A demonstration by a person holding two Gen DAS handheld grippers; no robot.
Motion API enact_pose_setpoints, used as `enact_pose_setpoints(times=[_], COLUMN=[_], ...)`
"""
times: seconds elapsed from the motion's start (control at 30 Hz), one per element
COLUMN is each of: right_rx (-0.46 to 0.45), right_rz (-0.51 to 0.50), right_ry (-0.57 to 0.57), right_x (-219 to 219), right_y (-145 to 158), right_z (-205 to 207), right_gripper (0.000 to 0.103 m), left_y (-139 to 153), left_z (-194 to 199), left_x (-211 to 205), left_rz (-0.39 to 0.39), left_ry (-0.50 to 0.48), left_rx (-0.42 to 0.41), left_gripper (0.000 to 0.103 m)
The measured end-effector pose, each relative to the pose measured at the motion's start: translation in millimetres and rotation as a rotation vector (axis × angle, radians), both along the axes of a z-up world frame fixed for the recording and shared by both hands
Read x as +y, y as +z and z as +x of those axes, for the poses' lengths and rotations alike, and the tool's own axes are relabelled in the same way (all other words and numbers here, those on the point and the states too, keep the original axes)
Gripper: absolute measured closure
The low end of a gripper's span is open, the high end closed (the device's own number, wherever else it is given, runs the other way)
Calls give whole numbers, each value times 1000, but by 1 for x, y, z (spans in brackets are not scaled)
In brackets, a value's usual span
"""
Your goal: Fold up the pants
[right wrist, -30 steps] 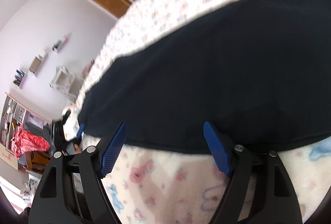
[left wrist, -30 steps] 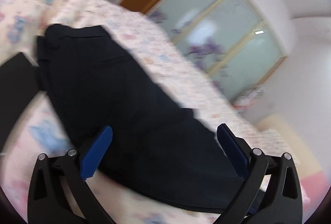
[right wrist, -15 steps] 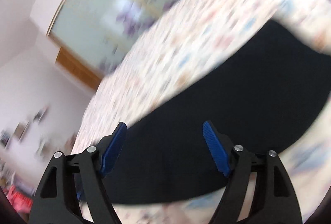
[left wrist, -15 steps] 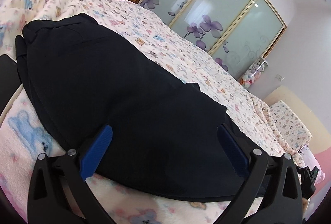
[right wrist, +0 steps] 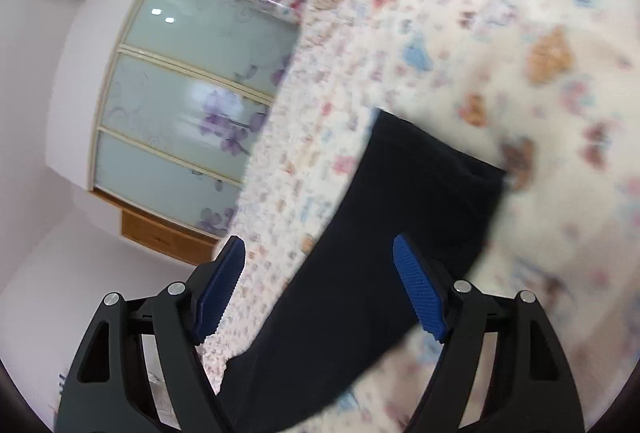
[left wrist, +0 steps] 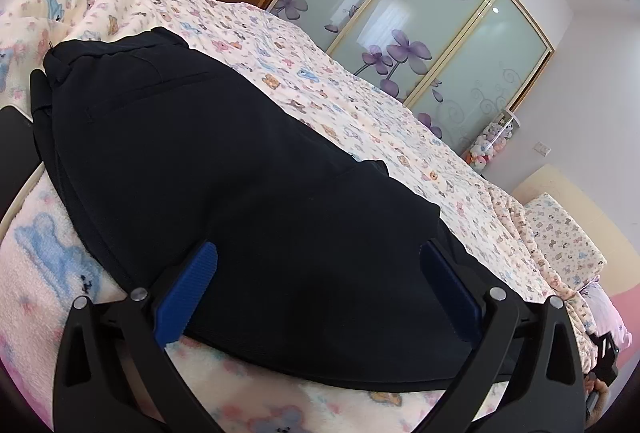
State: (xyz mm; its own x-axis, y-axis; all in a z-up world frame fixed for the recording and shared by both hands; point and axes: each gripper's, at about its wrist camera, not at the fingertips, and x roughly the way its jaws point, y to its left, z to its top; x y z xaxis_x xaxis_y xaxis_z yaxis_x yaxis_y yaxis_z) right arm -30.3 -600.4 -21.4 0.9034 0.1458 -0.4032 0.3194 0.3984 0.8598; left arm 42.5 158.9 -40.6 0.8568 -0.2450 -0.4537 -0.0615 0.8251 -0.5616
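Observation:
Dark navy pants [left wrist: 240, 193] lie flat on the bed, waistband and pocket at the far left, leg running right. My left gripper [left wrist: 318, 249] hovers open just over the pants' near edge, with cloth showing between its blue pads [left wrist: 188, 293] but not pinched. In the blurred right wrist view the pants leg [right wrist: 400, 193] runs diagonally and ends in a straight hem at the upper right. My right gripper [right wrist: 318, 243] is wide apart above that leg, its jaws closing slightly. The right pad [right wrist: 420, 289] is over the cloth and nothing is gripped.
A cream blanket [left wrist: 360, 93] printed with bears covers the bed. Frosted sliding wardrobe doors [left wrist: 400, 13] with purple flowers and a wooden door stand behind it. A black flat object [left wrist: 16, 145] lies at the left edge. A pillow [left wrist: 560, 237] sits at the far right.
The right gripper swept along the pants from the wide middle part to the leg end and rolled, tilting its view. The left gripper stayed over the near edge, its view steadier.

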Motion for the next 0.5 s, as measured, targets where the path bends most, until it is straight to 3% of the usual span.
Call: enact_pose_setpoints(times=[0.13, 0.5], right_rx=[145, 258], right_rz=[-21, -27], right_ry=[15, 48], right_x=[-2, 3], right_y=[-14, -23], right_z=[6, 19], right_gripper=[25, 23], left_y=[0, 0], left_z=[0, 0], left_x=[0, 0], left_rz=[0, -1], left_ry=[0, 3], left_rx=[0, -3], left_gripper=[2, 2])
